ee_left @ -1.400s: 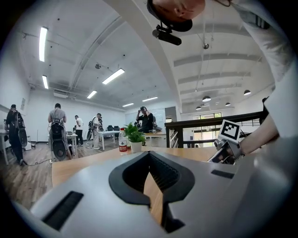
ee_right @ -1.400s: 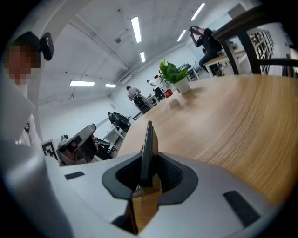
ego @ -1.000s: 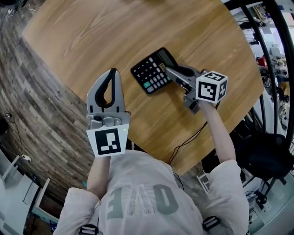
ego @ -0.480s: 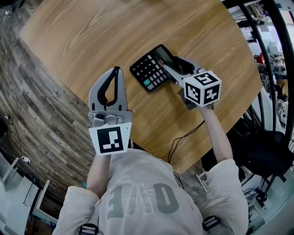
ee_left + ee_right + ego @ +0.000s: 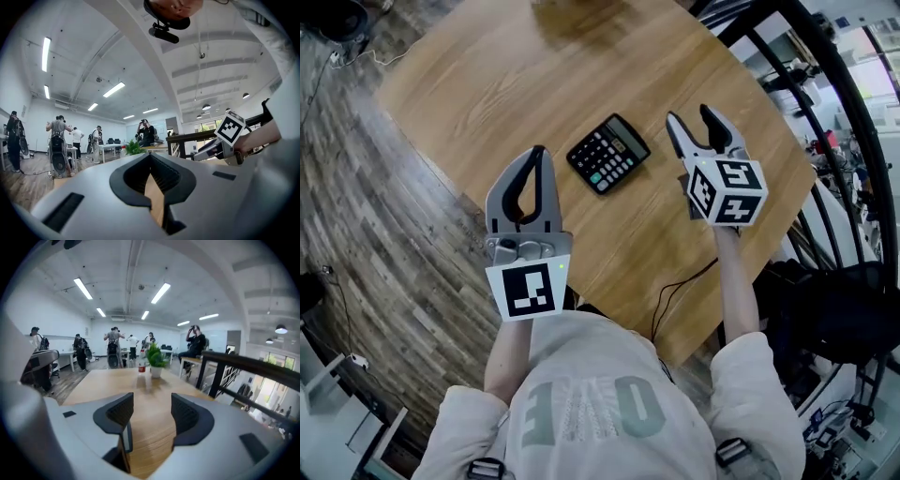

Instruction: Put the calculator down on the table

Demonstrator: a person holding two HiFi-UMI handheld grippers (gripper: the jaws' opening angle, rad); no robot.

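Note:
The black calculator (image 5: 607, 153) lies flat on the round wooden table (image 5: 516, 75), keys up, with nothing touching it. My right gripper (image 5: 692, 117) hovers just right of it, lifted off the table; its jaws are opening and nothing is between them. In the right gripper view the right gripper (image 5: 152, 411) shows only bare tabletop in its gap. My left gripper (image 5: 537, 153) hangs left of the calculator, shut and empty, its tips touching. The left gripper (image 5: 150, 156) points level across the room, and the right gripper's marker cube (image 5: 230, 127) shows at its right.
A black railing (image 5: 825, 103) curves past the table's right side. A thin cable (image 5: 680, 291) crosses the table's near edge. A potted plant (image 5: 154, 359) and a bottle (image 5: 141, 365) stand at the table's far end. Several people stand in the room beyond.
My right gripper let go of the calculator, opened wide and rose away to its right. The calculator now rests alone on the table. The left gripper lifted slightly.

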